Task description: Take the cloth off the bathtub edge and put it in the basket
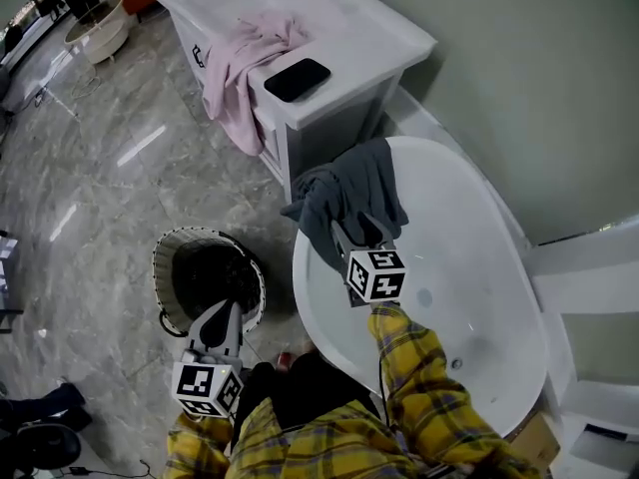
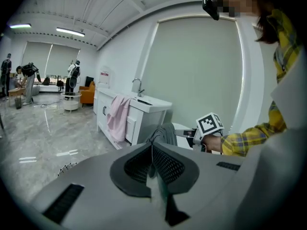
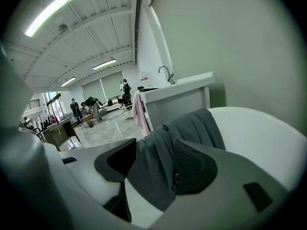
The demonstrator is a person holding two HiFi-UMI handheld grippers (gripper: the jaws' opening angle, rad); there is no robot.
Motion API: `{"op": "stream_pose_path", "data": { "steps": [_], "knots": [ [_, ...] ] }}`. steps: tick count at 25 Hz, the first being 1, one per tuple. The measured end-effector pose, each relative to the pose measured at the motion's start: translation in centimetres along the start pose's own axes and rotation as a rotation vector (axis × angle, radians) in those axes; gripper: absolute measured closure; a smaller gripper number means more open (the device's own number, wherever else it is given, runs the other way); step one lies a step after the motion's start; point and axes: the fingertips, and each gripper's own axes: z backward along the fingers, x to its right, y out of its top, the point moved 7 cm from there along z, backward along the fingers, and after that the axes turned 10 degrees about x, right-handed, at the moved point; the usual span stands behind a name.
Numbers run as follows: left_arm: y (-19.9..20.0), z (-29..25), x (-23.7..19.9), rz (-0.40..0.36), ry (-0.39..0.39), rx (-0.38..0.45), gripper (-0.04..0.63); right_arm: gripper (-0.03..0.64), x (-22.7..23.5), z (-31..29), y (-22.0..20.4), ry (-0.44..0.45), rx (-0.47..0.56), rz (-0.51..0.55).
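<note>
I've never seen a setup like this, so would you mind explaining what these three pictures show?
No robot here: a person holds a two-jaw gripper in each hand. One camera looks down from their head; the other two ride on the grippers. The right gripper has its jaws apart around the grey cloth draped over the bathtub edge, not clamping it. The left gripper, shut and empty, is near the basket on the floor. A pink cloth and a phone lie on the sink cabinet.
</note>
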Motion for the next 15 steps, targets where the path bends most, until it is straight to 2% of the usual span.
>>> {"op": "stream_pose_path", "data": {
  "steps": [11,15],
  "knots": [
    [-0.5,-2.1,-0.2,-0.002,0.051,-0.059,0.575,0.354,4.5,-8.2,-0.4,0.0,-0.024,-0.055],
    [-0.6,-2.2,-0.4,-0.008,0.07,-0.076,0.575,0.329,5.2,-9.2,-0.5,0.055,-0.018,-0.091]
  ]
}}
